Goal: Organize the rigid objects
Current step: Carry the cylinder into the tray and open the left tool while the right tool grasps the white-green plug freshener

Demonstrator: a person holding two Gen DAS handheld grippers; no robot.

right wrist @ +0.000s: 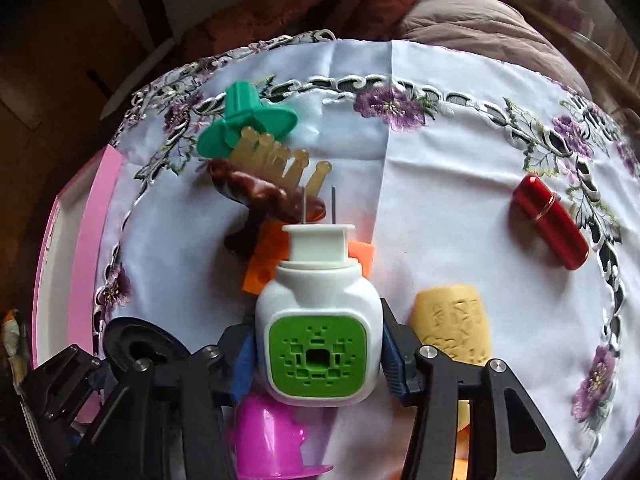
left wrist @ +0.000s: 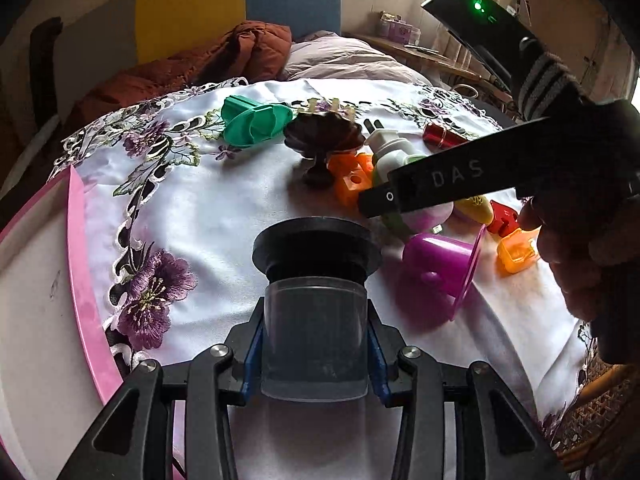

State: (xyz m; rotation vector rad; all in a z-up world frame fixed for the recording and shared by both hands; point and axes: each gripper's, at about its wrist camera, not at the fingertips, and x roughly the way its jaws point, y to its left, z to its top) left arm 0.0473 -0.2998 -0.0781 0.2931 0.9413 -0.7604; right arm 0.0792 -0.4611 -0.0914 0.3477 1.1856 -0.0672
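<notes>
Left wrist view: left gripper point(left wrist: 314, 360) clamps a clear jar with black lid point(left wrist: 316, 280) above the tablecloth's near edge; pink tray point(left wrist: 82, 248) at the left edge looks empty. Right wrist view: right gripper point(right wrist: 318, 354) brackets a white-and-green plug-in device point(right wrist: 318, 320); pad contact unclear. Most items remain unsorted mid-cloth.

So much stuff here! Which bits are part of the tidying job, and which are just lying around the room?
Part of the job:
- clear jar with black lid, in the left tongs
- white and green plug-in device, between the right tongs
- green funnel, red tube, purple cup

Just lying about:
- brown jacket
- pillow
</notes>
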